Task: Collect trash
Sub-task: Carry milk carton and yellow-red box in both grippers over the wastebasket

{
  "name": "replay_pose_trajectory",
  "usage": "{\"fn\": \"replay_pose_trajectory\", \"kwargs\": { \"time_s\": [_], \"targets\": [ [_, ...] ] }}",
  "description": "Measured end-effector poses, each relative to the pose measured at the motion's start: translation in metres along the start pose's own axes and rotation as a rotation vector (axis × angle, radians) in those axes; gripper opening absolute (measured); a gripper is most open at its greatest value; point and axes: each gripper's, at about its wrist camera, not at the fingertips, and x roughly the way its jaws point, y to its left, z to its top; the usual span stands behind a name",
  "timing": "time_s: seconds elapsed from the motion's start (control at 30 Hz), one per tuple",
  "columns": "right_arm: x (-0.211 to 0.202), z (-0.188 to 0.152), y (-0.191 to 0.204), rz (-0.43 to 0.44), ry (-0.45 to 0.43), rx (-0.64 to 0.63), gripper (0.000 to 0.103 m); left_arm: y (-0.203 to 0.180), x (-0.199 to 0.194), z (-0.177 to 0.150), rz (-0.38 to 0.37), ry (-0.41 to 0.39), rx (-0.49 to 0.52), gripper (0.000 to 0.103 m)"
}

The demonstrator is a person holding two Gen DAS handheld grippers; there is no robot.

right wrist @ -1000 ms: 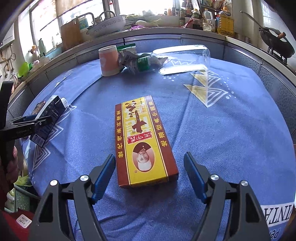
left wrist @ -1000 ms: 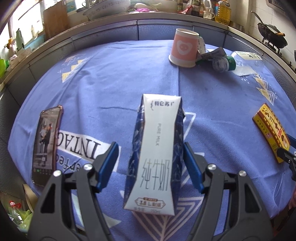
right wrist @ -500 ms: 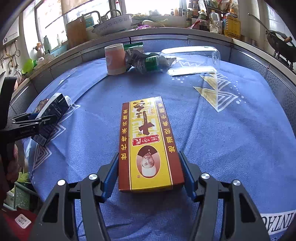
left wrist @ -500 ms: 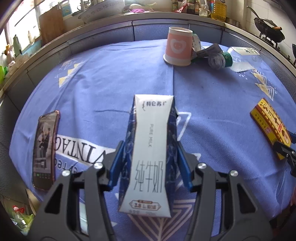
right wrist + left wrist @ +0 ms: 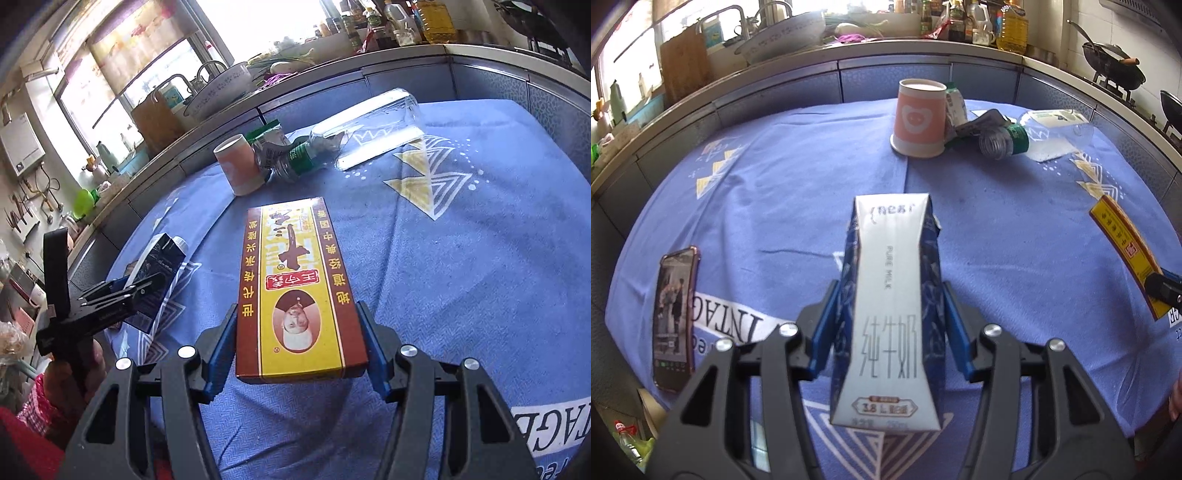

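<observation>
- Left tool (image 5: 888, 314): both blue fingers pressed flat against the sides of a milk carton (image 5: 888, 295), which is clamped between them. The carton's white face is up, its far end pointing to 12 o'clock.
- Right tool (image 5: 297, 343): closed around the near end of a flat red-and-yellow box (image 5: 295, 280); the box runs away toward 12 o'clock over the blue cloth of the worktop (image 5: 461, 258). Whether the box is lifted clear of the cloth cannot be told.
- Left wrist view: the same box (image 5: 1123, 251) shows at 3 o'clock, the right tool's tip on its near end.
- Right wrist view: the left tool (image 5: 122, 291) sits at 9 o'clock with the carton (image 5: 159, 273) in it.
- Far side of the worktop, 12 to 1 o'clock of the carton: a pink paper cup (image 5: 919, 118) stands mouth down; a crumpled wrapper (image 5: 975, 125) touches it, then a clear plastic bottle (image 5: 1030, 134) lying on its side.
- A phone (image 5: 675, 325) lies screen up at 9 o'clock, near the cloth's edge.
- Kitchen counter (image 5: 849, 51) beyond, with a bowl, bottles and a wok.
</observation>
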Motion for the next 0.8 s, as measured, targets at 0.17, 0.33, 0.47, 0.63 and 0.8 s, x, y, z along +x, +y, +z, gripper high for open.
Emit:
{"fn": "replay_pose_trajectory", "kwargs": {
  "time_s": [0.17,0.33,0.47,0.63,0.8],
  "targets": [
    [-0.008,0.001,-0.007,0.057,-0.006,0.063,0.060,-0.006,0.000,0.001,-0.015,0.000,0.007,0.051],
    [-0.011,0.002,-0.012,0.100,-0.005,0.104,0.060,-0.012,-0.004,0.003,-0.032,-0.012,0.017,0.051],
    [-0.012,0.003,-0.011,0.108,-0.008,0.109,0.060,-0.015,-0.003,0.002,-0.044,-0.010,0.021,0.051],
    [-0.013,0.002,-0.002,0.028,-0.019,0.047,0.060,-0.014,0.001,0.001,-0.049,0.000,0.022,0.051],
    [-0.007,-0.005,0.011,-0.104,-0.014,-0.063,0.061,-0.013,0.008,-0.002,-0.048,0.022,0.021,0.051]
  ]
}}
